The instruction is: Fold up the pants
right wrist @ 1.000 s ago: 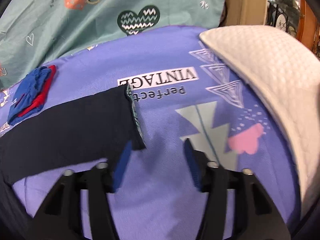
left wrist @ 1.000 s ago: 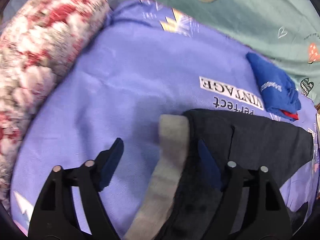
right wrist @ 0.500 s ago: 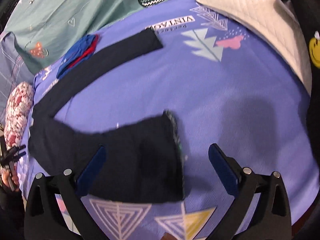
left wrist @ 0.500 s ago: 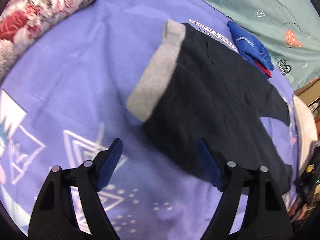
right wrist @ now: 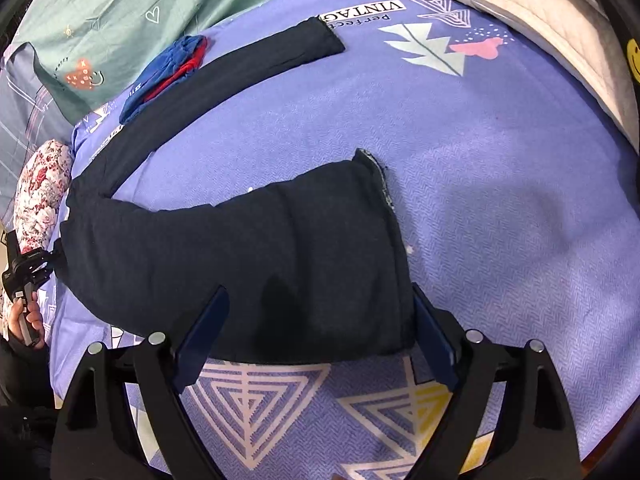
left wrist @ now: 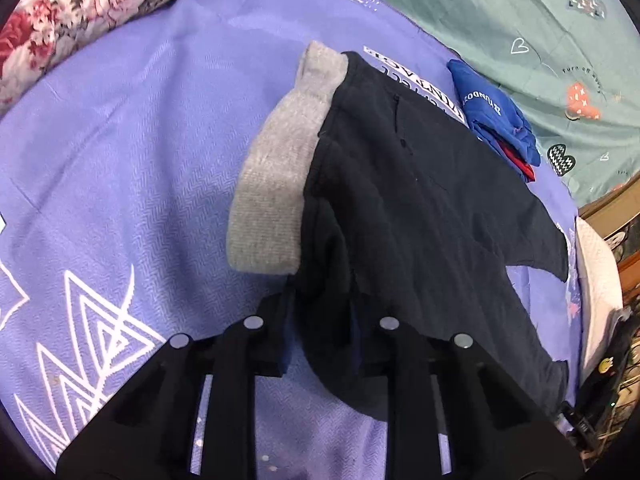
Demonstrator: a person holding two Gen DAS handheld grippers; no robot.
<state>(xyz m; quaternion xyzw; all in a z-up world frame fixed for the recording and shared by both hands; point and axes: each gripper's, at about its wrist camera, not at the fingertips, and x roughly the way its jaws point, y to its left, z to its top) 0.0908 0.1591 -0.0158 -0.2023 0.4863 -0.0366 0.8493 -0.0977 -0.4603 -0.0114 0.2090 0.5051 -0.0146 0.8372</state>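
Note:
Dark navy pants (left wrist: 404,208) with a grey waistband (left wrist: 280,184) lie spread on a purple printed bedsheet (left wrist: 120,160). My left gripper (left wrist: 320,320) is shut on the near waist corner of the pants, just below the waistband. In the right wrist view the pants (right wrist: 224,248) show both legs: the near leg ends at a hem (right wrist: 380,184), the far leg reaches up toward the "VINTAGE" print. My right gripper (right wrist: 316,332) is open, its fingers straddling the near leg's end, low over the cloth. The other gripper (right wrist: 24,268) shows at the far left.
A folded blue and red garment (left wrist: 496,120) lies beyond the pants; it also shows in the right wrist view (right wrist: 168,72). A floral pillow (left wrist: 80,12) is at the far left, a white quilted pillow (right wrist: 540,20) at the right, a green sheet (left wrist: 540,20) behind.
My left gripper moved in onto the waist corner and closed on it. My right gripper came down nearer the hem of the near leg and stays open.

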